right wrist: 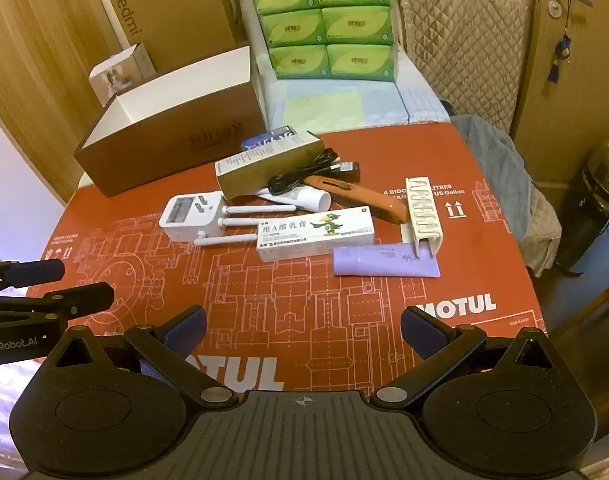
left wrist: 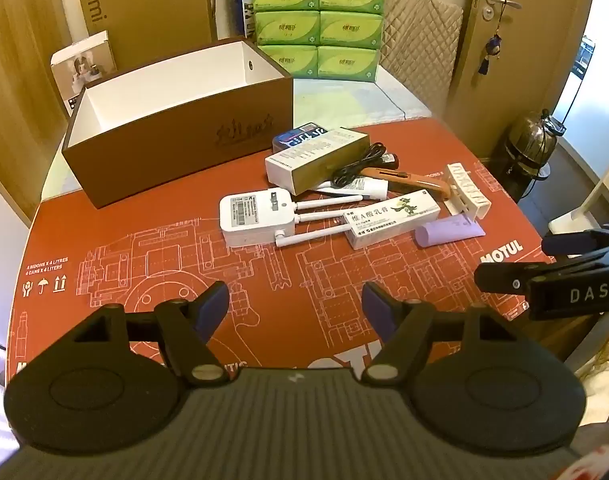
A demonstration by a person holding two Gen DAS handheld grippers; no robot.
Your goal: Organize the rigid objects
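A brown box with a white empty inside stands at the back left of the red mat. In front of it lies a pile: a white router, a white ointment carton, a purple tube, a white rack, an orange utility knife, a long white-and-gold carton and a black cable. My left gripper and right gripper are open and empty, near the mat's front.
The red mat covers a round table. Green tissue packs, a Redmi carton and a small white box stand behind. A padded chair and a door are at the right.
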